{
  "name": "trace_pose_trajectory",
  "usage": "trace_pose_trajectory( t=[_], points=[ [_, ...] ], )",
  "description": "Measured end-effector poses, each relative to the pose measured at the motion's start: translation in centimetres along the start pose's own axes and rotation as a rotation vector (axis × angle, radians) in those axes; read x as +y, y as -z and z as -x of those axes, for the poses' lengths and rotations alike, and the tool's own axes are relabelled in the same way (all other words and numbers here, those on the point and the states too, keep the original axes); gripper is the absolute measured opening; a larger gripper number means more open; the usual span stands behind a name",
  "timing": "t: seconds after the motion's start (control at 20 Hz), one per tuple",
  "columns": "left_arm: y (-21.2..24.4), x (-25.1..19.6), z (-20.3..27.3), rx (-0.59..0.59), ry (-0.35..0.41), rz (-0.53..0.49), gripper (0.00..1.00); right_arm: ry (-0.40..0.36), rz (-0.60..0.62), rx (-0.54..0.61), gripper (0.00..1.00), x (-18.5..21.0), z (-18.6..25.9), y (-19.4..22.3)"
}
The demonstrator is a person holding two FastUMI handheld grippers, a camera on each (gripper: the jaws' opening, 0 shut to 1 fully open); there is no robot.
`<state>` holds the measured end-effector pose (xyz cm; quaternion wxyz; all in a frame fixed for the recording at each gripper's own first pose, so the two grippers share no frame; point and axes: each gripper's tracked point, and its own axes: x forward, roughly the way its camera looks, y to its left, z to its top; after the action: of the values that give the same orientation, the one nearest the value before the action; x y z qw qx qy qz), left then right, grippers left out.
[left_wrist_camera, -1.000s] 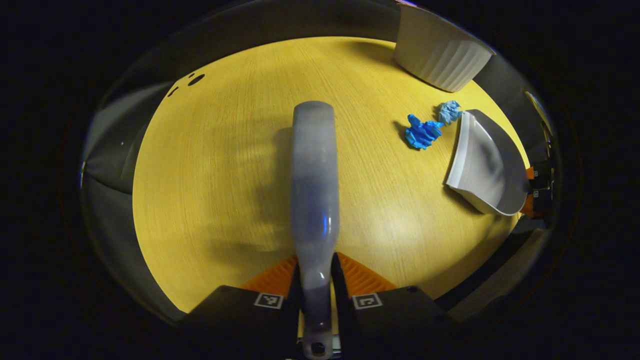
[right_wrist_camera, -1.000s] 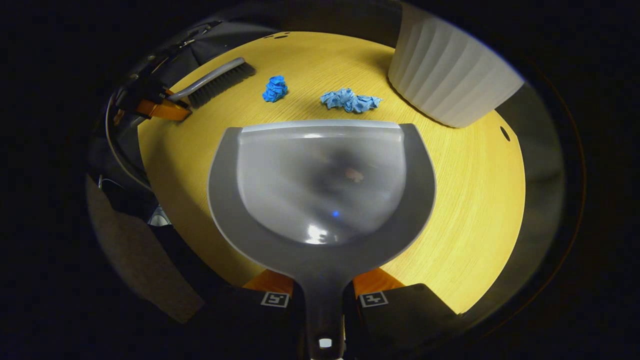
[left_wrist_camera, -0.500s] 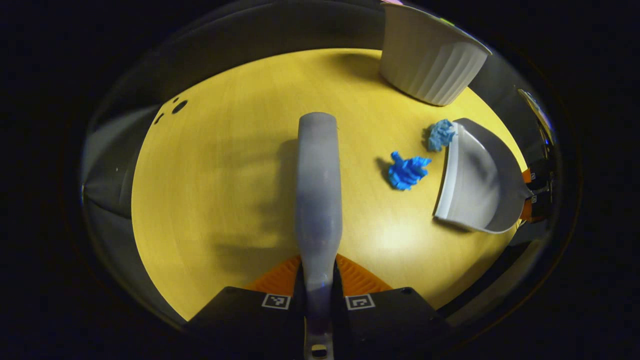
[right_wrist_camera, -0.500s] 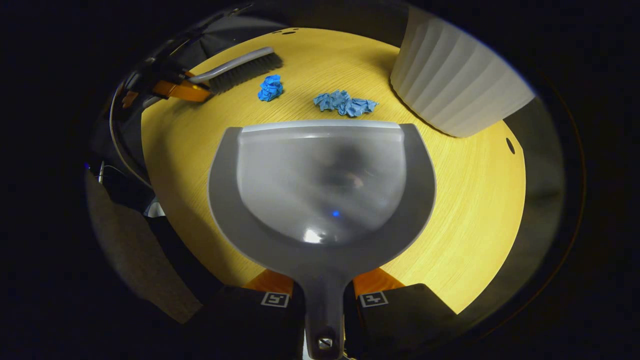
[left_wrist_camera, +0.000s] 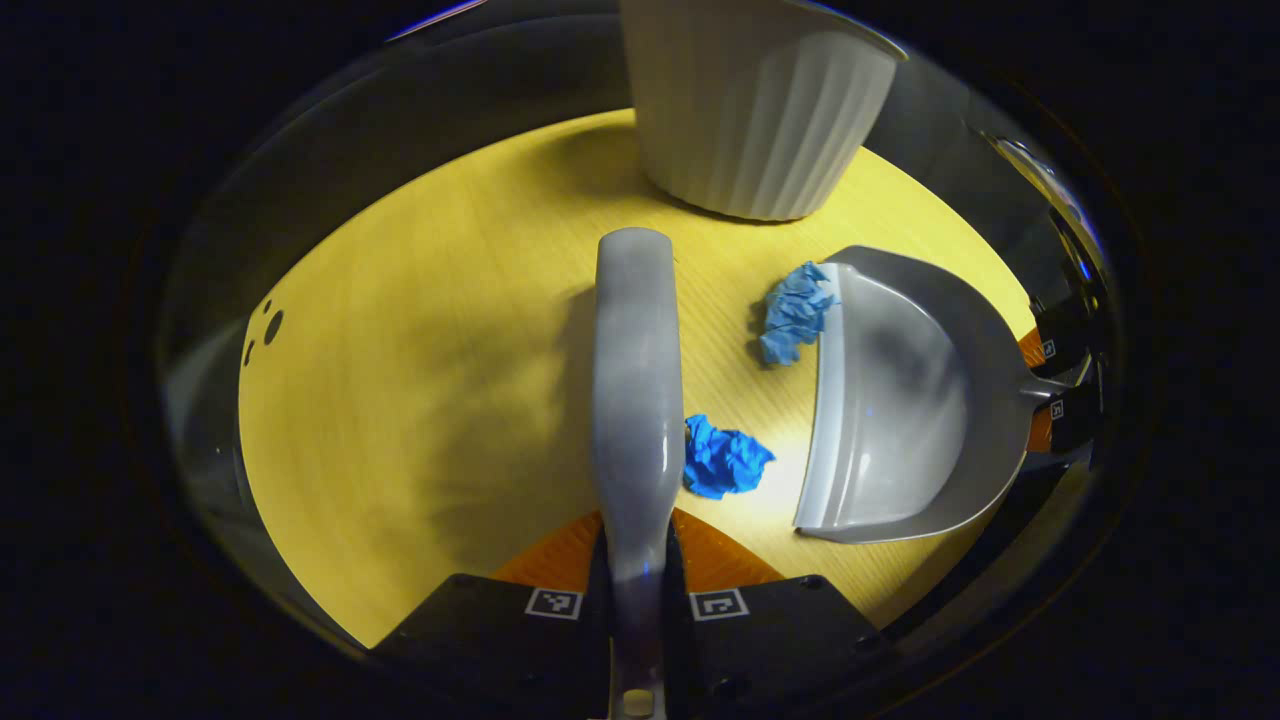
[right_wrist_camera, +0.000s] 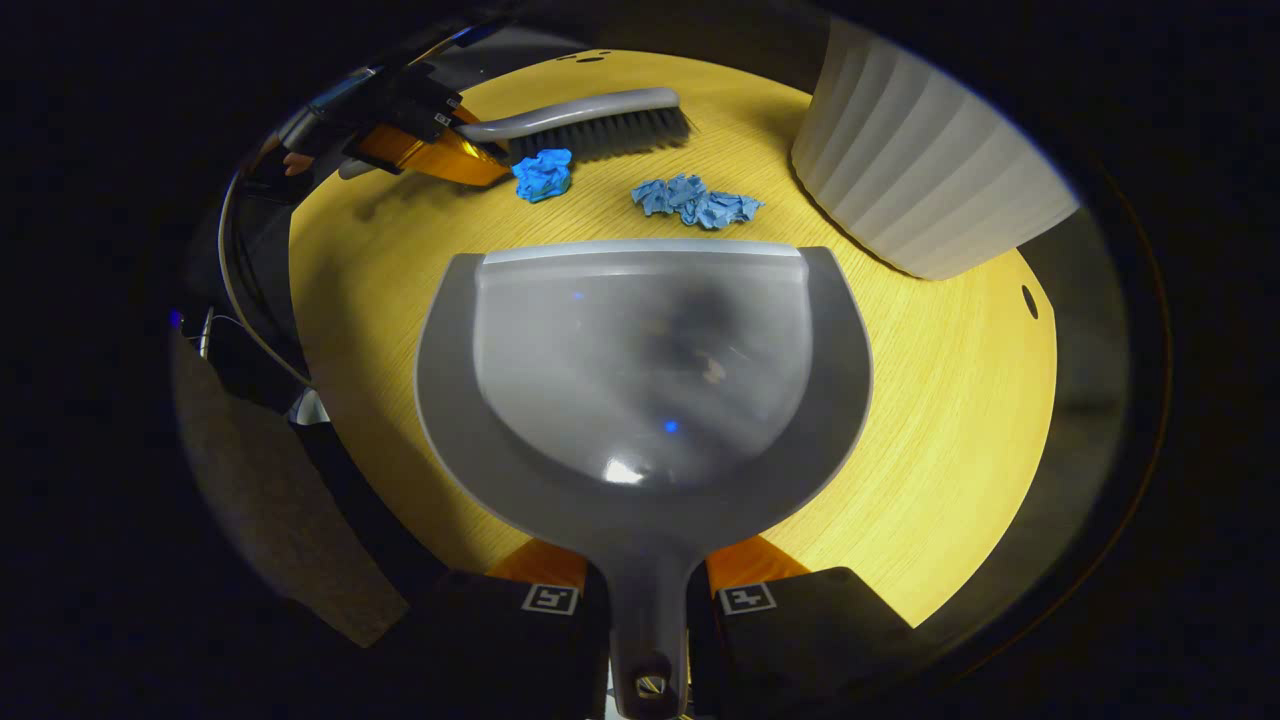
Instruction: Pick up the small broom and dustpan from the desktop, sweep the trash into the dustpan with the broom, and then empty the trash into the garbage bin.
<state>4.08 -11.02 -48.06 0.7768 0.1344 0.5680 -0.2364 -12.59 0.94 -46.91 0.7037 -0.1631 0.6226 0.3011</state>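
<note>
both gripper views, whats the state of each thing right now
broom: held in left gripper, bristles beside the trash
dustpan: held in right gripper, empty
bright blue wad: on table, beside broom
pale blue wad: on table, at dustpan lip
garbage bin: upright

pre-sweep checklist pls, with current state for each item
1. Left tool shut on the broom handle: ok.
2. Right tool shut on the dustpan handle: ok.
3. Dustpan front lip down on the desktop, mouth facing the trash: lip contact cannot tell; facing ok.
4. Bristles behind the bright blue wad, so it lies between broom and pan: ok.
5. Pale blue wad close to the pan lip, no broom behind it yet: not ok.
6. White ribbed bin upright beside the pan for emptying: ok.
</note>
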Motion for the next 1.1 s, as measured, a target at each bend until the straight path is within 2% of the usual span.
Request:
trace_pose_trajectory(
  t=[0.1, 0.2, 0.25, 0.3, 0.35, 0.5, 0.6, 0.75, 0.95, 1.1],
  points=[
    [-0.4, -1.5, -0.4, 0.008, 0.033, -0.023, 0.28, -0.004, 0.0, 0.0, 0.36, -0.1, -0.1, -0.1],
    [-1.0, -3.4, -0.5, 0.001, 0.085, -0.049, 0.24, -0.004, 0.001, -0.004, 0.36, -0.1, -0.3, -0.3],
    [-1.1, -4.6, -0.4, -0.001, 0.118, -0.056, 0.28, -0.003, 0.001, -0.008, 0.36, -0.1, -0.3, -0.5],
    [-1.2, -5.6, -0.1, -0.004, 0.148, -0.06, 0.24, -0.004, 0.001, -0.01, 0.36, -0.1, -0.3, -0.6],
    [-1.1, -6.7, 0.0, -0.007, 0.179, -0.061, 0.27, -0.004, 0.001, -0.016, 0.36, -0.2, -0.4, -0.8],
    [-1.6, -8.9, 0.7, -0.023, 0.252, -0.063, 0.24, 0.002, 0.005, -0.037, 0.36, -0.2, -0.7, -0.7],
    [-1.9, -8.8, 1.6, -0.036, 0.255, -0.061, 0.28, 0.018, -0.004, -0.053, 0.36, -0.3, -0.8, -0.9],
    [-2.7, -8.0, 2.2, -0.075, 0.236, -0.008, 0.25, 0.035, -0.06, -0.082, 0.36, -0.5, -0.9, -1.0],
    [-3.2, -5.8, 3.3, -0.124, 0.183, 0.062, 0.27, 0.064, -0.128, -0.112, 0.36, 0.7, -1.0, -2.1],
    [-2.8, -3.5, 3.2, -0.132, 0.148, 0.101, 0.24, 0.082, -0.198, -0.124, 0.36, 1.3, -0.7, -2.5]
  ],
)
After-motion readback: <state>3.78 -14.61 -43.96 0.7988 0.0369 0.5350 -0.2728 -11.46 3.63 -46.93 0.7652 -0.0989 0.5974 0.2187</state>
